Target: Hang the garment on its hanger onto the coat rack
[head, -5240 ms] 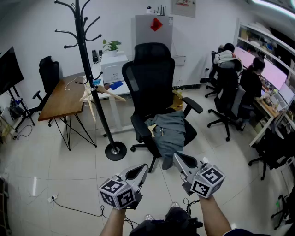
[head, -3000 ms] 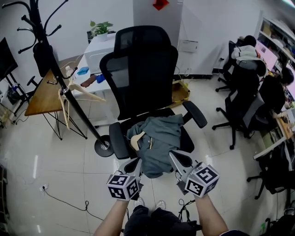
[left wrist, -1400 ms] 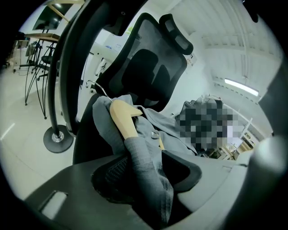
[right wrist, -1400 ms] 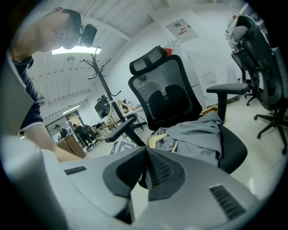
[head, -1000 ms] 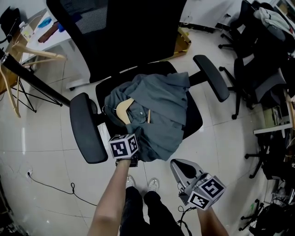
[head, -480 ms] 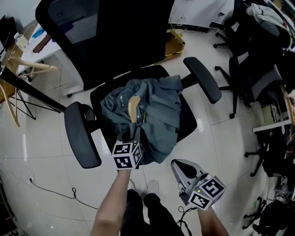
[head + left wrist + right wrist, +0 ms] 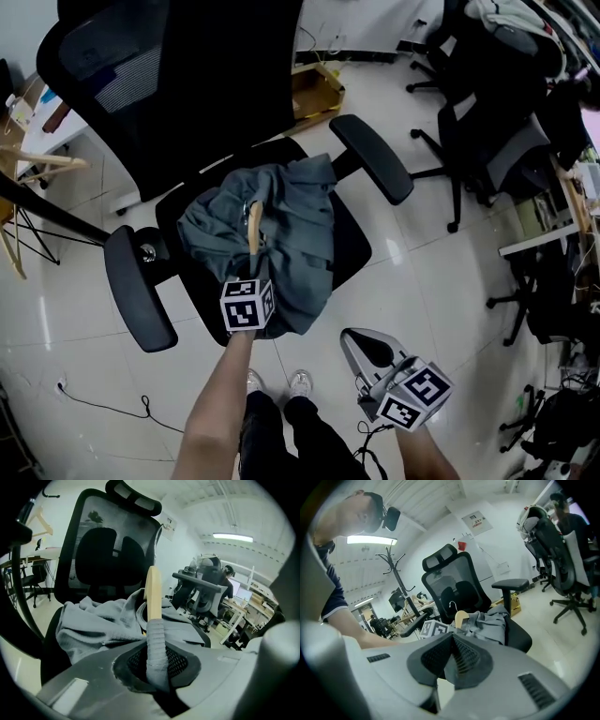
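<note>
At far left in the head view stands the coat rack (image 7: 395, 566), well apart from the black chair (image 7: 136, 291) at centre. Over the chair's seat is the grey garment (image 7: 295, 220), bunched, with its wooden hanger (image 7: 253, 225) inside the collar; one hanger arm stands up out of the cloth. The left gripper (image 7: 251, 267) reaches in from the seat's front edge. Its jaws have just been closing and now clamp the lower end of that hanger arm through a wrap of grey cloth, with bare wood rising above the pads. Garment and hanger are at the chair, not on the rack. To the right, nearer the person, the right gripper (image 7: 359, 339) hovers above the floor beside the chair, its jaws pressed together with nothing between them. Further right stand other office chairs (image 7: 469, 141).
</note>
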Demonstrator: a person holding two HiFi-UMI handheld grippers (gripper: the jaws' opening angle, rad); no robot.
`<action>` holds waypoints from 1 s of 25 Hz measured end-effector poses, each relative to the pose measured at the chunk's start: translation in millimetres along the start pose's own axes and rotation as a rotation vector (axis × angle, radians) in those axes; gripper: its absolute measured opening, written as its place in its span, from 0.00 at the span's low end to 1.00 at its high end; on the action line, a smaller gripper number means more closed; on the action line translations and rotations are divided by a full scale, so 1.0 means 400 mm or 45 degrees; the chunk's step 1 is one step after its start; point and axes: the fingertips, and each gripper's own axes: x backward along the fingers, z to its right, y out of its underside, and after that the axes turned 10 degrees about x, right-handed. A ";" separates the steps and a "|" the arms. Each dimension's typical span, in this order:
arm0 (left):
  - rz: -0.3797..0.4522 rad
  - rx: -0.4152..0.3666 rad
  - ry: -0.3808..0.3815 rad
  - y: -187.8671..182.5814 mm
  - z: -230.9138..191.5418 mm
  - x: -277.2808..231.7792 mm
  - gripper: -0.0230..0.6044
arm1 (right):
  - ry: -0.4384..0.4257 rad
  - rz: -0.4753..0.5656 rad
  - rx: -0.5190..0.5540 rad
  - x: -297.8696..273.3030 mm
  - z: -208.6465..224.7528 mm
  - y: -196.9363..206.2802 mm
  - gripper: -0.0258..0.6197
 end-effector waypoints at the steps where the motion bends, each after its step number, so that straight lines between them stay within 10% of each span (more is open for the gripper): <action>1: 0.016 -0.007 -0.006 -0.008 0.004 0.014 0.08 | 0.006 0.004 -0.002 0.009 0.006 0.000 0.04; 13: 0.171 -0.198 -0.079 -0.213 0.100 0.323 0.08 | -0.064 0.186 0.090 0.080 -0.049 -0.180 0.04; 25: 0.291 -0.388 0.068 -0.539 0.299 0.666 0.08 | -0.099 0.407 0.237 0.214 -0.152 -0.398 0.04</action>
